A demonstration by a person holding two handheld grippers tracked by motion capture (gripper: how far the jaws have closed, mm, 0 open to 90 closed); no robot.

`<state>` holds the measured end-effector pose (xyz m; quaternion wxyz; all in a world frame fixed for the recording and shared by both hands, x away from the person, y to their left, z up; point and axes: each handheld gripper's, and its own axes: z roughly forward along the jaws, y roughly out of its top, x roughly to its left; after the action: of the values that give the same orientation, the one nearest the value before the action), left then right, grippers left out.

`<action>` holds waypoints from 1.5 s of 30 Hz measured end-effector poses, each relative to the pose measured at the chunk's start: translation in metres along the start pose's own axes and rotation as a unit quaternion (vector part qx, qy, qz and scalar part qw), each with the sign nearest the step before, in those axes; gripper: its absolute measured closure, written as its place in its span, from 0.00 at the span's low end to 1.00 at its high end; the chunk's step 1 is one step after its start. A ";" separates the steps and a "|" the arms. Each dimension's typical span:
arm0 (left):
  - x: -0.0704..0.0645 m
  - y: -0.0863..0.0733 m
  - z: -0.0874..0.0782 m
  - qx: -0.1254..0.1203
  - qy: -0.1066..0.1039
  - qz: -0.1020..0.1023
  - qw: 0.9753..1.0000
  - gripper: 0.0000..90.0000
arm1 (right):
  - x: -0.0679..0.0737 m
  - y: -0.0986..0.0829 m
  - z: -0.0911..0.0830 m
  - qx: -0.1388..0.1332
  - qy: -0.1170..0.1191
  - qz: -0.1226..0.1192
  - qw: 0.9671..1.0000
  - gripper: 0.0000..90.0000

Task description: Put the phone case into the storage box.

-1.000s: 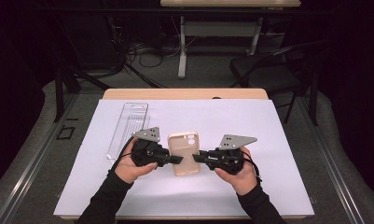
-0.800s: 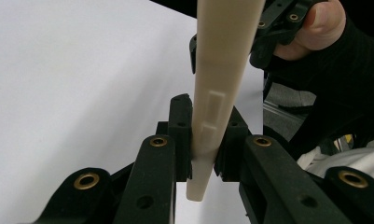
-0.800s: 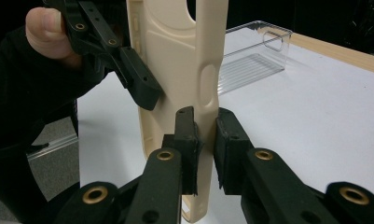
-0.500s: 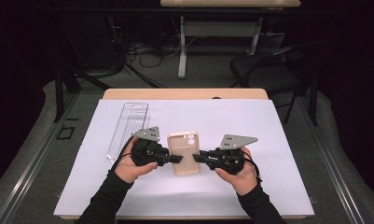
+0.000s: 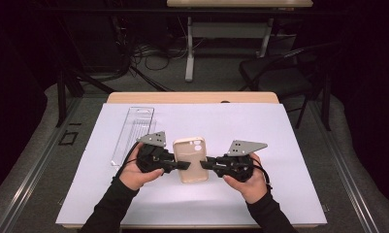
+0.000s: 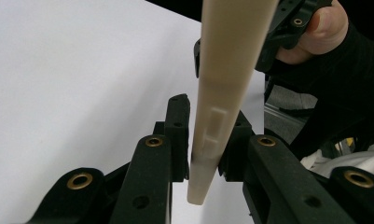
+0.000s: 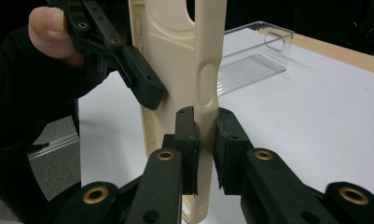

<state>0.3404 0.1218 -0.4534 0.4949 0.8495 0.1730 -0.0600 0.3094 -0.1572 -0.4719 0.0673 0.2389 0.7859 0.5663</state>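
1. Holding a beige phone case (image 5: 192, 158) from both sides over the white table cover (image 5: 289, 141), camera cutout at the far end.
2. Left gripper (image 5: 181, 165) has its jaws pinched tight on the case's left edge; up close in its own view you can see the pads squeezing the rim (image 6: 208, 144).
3. Right gripper (image 5: 207, 164) is clamped on the opposite edge the same way.
4. Clear plastic tray (image 5: 134, 132) sits on the cover, just beyond the left hand (image 5: 138, 175).
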 end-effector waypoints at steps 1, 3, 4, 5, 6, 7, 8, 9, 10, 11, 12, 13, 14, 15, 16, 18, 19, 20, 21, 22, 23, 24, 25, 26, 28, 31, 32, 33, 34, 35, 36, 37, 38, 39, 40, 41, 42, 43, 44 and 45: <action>0.000 0.000 0.000 0.000 0.000 0.000 1.000 0.85 | 0.000 0.000 0.000 0.000 0.000 -0.001 1.000 0.91; 0.000 0.000 0.000 0.001 0.000 0.000 1.000 0.84 | -0.001 0.000 -0.001 -0.002 -0.002 -0.001 1.000 0.90; 0.000 0.000 0.000 0.001 0.001 0.000 1.000 0.83 | -0.001 0.000 -0.001 -0.002 -0.002 0.000 1.000 0.90; 0.000 0.000 0.001 0.001 0.001 0.000 1.000 0.83 | -0.001 0.000 -0.001 -0.003 -0.002 0.001 1.000 0.91; 0.000 0.000 0.001 0.001 0.002 -0.001 1.000 0.82 | -0.001 0.000 -0.001 -0.003 -0.002 0.001 1.000 0.91; 0.000 0.000 0.001 0.001 0.003 -0.001 1.000 0.81 | -0.001 0.000 -0.001 -0.004 -0.002 0.000 1.000 0.90; 0.000 0.000 0.001 0.000 0.003 -0.001 1.000 0.80 | -0.001 0.000 -0.001 -0.005 -0.002 0.001 1.000 0.91; 0.000 0.000 0.001 0.000 0.004 0.000 1.000 0.79 | -0.001 0.000 -0.001 -0.005 -0.003 0.000 1.000 0.90; 0.000 0.000 0.001 -0.002 0.006 -0.001 1.000 0.78 | -0.001 0.000 -0.002 -0.006 -0.004 0.001 1.000 0.90; 0.000 0.000 0.001 -0.003 0.007 -0.003 1.000 0.77 | -0.001 0.000 -0.002 -0.006 -0.004 0.002 1.000 0.90; 0.000 0.000 0.001 -0.004 0.008 -0.002 1.000 0.76 | -0.001 0.000 -0.002 -0.006 -0.005 0.003 1.000 0.91; 0.001 0.000 0.001 -0.004 0.009 0.000 1.000 0.75 | -0.001 0.000 -0.003 -0.006 -0.006 0.003 1.000 0.90; 0.001 0.000 0.001 -0.006 0.011 0.001 1.000 0.73 | -0.001 0.001 -0.003 -0.008 -0.008 0.006 1.000 0.91; 0.001 0.000 0.001 -0.006 0.011 0.001 1.000 0.73 | -0.001 0.001 -0.003 -0.008 -0.008 0.006 1.000 0.91; 0.001 0.000 0.000 -0.008 0.012 0.000 1.000 0.72 | -0.002 0.001 -0.004 -0.009 -0.009 0.005 1.000 0.91; 0.001 0.000 0.000 -0.011 0.015 -0.001 1.000 0.70 | -0.002 0.000 -0.004 -0.011 -0.012 0.007 1.000 0.90; 0.002 0.000 0.000 -0.013 0.018 -0.001 1.000 0.68 | -0.003 0.000 -0.005 -0.010 -0.012 0.007 1.000 0.90; 0.002 0.000 0.000 -0.014 0.019 -0.001 1.000 0.67 | -0.003 0.000 -0.005 -0.011 -0.014 0.006 1.000 0.90; 0.002 0.000 0.000 -0.016 0.022 -0.001 1.000 0.66 | -0.003 0.000 -0.005 -0.012 -0.015 0.008 1.000 0.90; 0.002 0.000 0.000 -0.018 0.025 -0.001 1.000 0.64 | -0.003 0.000 -0.006 -0.013 -0.017 0.010 1.000 0.90; 0.002 0.000 0.000 -0.019 0.028 -0.002 0.999 0.63 | -0.004 0.000 -0.006 -0.013 -0.018 0.010 1.000 0.90; 0.003 0.000 -0.001 -0.020 0.034 -0.002 0.999 0.63 | -0.004 0.000 -0.006 -0.014 -0.019 0.011 1.000 0.90; 0.003 -0.001 -0.001 -0.020 0.036 -0.004 0.999 0.62 | -0.004 0.000 -0.006 -0.015 -0.021 0.010 1.000 0.90; 0.004 -0.001 -0.001 -0.020 0.037 -0.004 0.999 0.62 | -0.005 0.000 -0.007 -0.015 -0.023 0.010 1.000 0.90; 0.004 -0.001 -0.002 -0.022 0.038 -0.004 0.999 0.61 | -0.005 0.000 -0.008 -0.015 -0.026 0.013 0.999 0.90; 0.005 -0.001 -0.003 -0.027 0.042 -0.008 0.999 0.61 | -0.008 0.000 -0.010 -0.018 -0.032 0.015 0.999 0.90; 0.005 -0.001 -0.003 -0.028 0.043 -0.008 0.999 0.61 | -0.008 0.000 -0.011 -0.018 -0.035 0.014 0.999 0.90; 0.005 -0.001 -0.003 -0.028 0.044 -0.009 0.999 0.60 | -0.009 0.000 -0.011 -0.019 -0.037 0.015 0.999 0.90; 0.006 -0.001 -0.003 -0.030 0.044 -0.010 0.999 0.59 | -0.009 0.000 -0.012 -0.019 -0.041 0.016 0.999 0.90; 0.006 -0.001 -0.003 -0.031 0.043 -0.012 0.998 0.58 | -0.010 -0.001 -0.012 -0.020 -0.042 0.016 0.999 0.90; 0.006 -0.001 -0.003 -0.032 0.043 -0.013 0.998 0.57 | -0.010 -0.001 -0.013 -0.019 -0.042 0.016 0.999 0.90; 0.006 -0.001 -0.003 -0.032 0.045 -0.012 0.998 0.56 | -0.011 -0.001 -0.013 -0.019 -0.045 0.016 0.999 0.90; 0.006 -0.001 -0.003 -0.034 0.048 -0.012 0.998 0.56 | -0.011 -0.001 -0.013 -0.019 -0.046 0.016 0.999 0.90; 0.006 -0.001 -0.003 -0.034 0.048 -0.012 0.998 0.55 | -0.011 -0.001 -0.013 -0.019 -0.046 0.016 0.999 0.90; 0.007 -0.001 -0.004 -0.034 0.053 -0.011 0.998 0.55 | -0.012 -0.001 -0.014 -0.019 -0.048 0.016 0.999 0.90; 0.007 -0.001 -0.004 -0.035 0.056 -0.010 0.998 0.55 | -0.012 -0.002 -0.014 -0.018 -0.052 0.015 0.998 0.90; 0.007 -0.001 -0.004 -0.036 0.058 -0.008 0.998 0.55 | -0.012 -0.002 -0.014 -0.019 -0.053 0.016 0.998 0.90; 0.007 -0.001 -0.004 -0.036 0.063 -0.007 0.997 0.54 | -0.012 -0.002 -0.014 -0.019 -0.054 0.016 0.998 0.90; 0.007 -0.001 -0.004 -0.038 0.066 -0.006 0.997 0.54 | -0.012 -0.002 -0.014 -0.018 -0.056 0.016 0.998 0.90; 0.007 -0.001 -0.005 -0.043 0.072 -0.007 0.996 0.53 | -0.012 -0.002 -0.014 -0.019 -0.057 0.017 0.998 0.90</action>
<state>0.3464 0.1281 -0.4541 0.5165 0.8285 0.2163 0.0049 0.3141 -0.1755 -0.4707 0.1068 0.2826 0.7661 0.5673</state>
